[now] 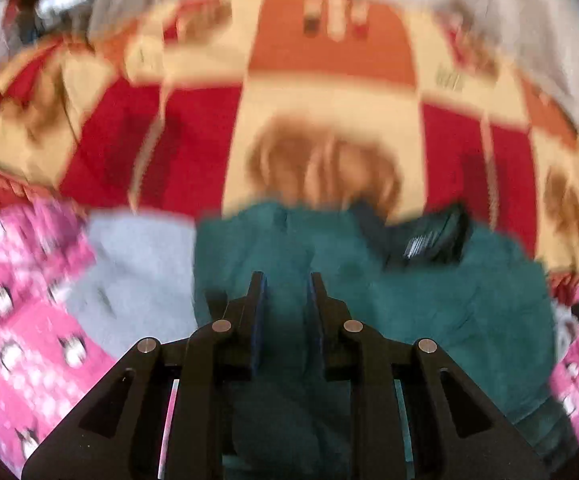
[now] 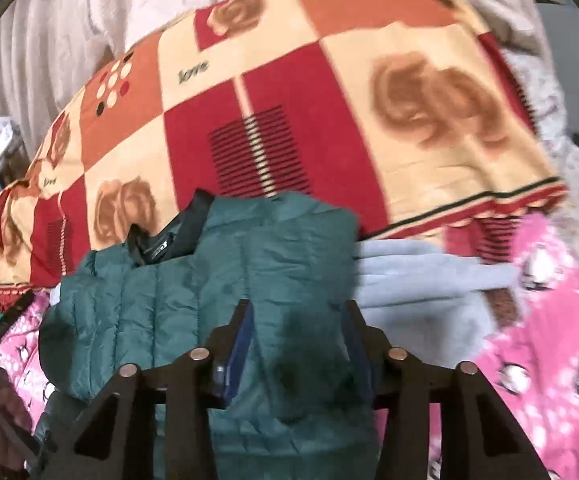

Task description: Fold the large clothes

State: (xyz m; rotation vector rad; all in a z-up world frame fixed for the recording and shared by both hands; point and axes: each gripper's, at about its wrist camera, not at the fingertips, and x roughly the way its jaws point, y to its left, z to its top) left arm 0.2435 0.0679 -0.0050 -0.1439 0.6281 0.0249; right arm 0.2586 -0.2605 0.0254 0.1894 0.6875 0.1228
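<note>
A dark teal quilted jacket [image 1: 429, 304] lies on the bed, its black collar and label [image 1: 429, 240] toward the far side. It also shows in the right wrist view [image 2: 193, 288], partly folded. My left gripper [image 1: 286, 280] hovers just over the jacket, jaws a little apart with nothing between them. My right gripper [image 2: 295, 308] is open above the jacket's right part, holding nothing. The left wrist view is blurred.
A pale blue garment [image 1: 137, 272] [image 2: 421, 280] lies beside the jacket. Both rest on a pink penguin-print sheet [image 1: 21, 320] [image 2: 537, 360]. Behind is a red, orange and cream rose-patterned blanket [image 1: 329, 92] [image 2: 329, 92], then white bedding [image 2: 69, 40].
</note>
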